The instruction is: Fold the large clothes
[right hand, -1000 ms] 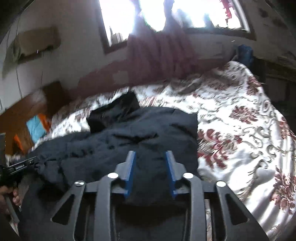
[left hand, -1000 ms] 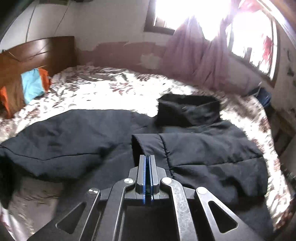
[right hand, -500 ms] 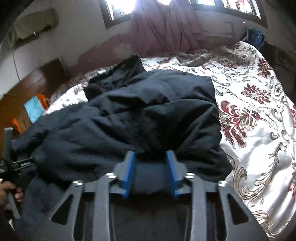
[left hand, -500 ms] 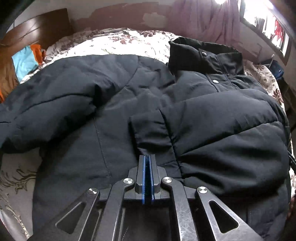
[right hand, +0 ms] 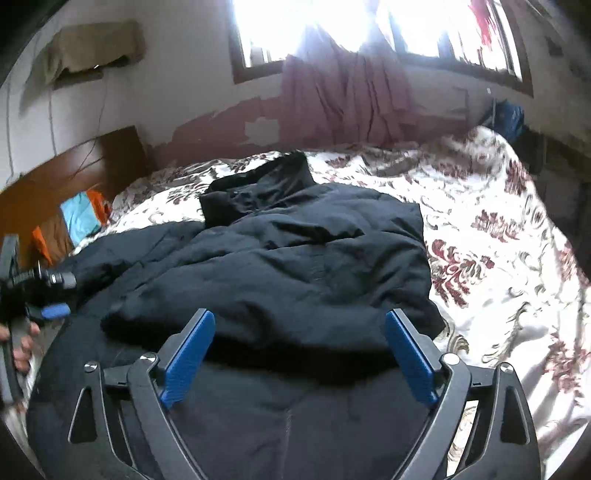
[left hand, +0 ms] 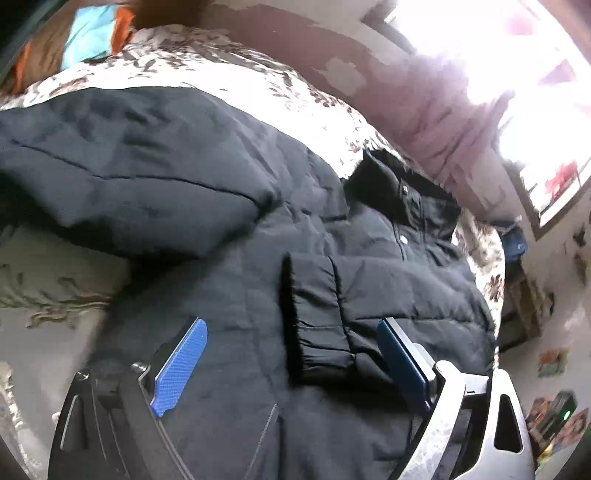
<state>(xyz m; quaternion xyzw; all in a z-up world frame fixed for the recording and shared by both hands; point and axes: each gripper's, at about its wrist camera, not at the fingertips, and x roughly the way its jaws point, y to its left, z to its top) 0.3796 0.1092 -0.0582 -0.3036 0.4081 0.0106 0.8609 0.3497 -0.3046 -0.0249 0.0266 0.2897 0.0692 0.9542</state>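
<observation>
At the far left of the left wrist view, the unfolded sleeve (left hand: 129, 177) of the black padded jacket (left hand: 236, 302) stretches out across the floral bedspread (left hand: 55, 273), which suggests it is the next part to bring in. Further right, the left gripper (left hand: 291, 354) hangs over the jacket's body with its jaws opening; the cuff (left hand: 317, 317) of the other sleeve sits between the blue pads but neither pad presses on it, so I judge it has just been laid across the chest to start the fold. The collar (left hand: 399, 195) stands up beyond, toward the curtain (left hand: 443, 122).

In the right wrist view, a hand (right hand: 22, 350) shows at the left edge, blurred, apparently holding the other tool. To its right the jacket lies in the middle of the bed, collar toward the window (right hand: 332, 33). The right gripper (right hand: 297, 350) hovers over the folded-in bulk, jaws opening too, with cloth beneath them but nothing pinched. The bedspread to the right lies bare, leaving room to work.
</observation>
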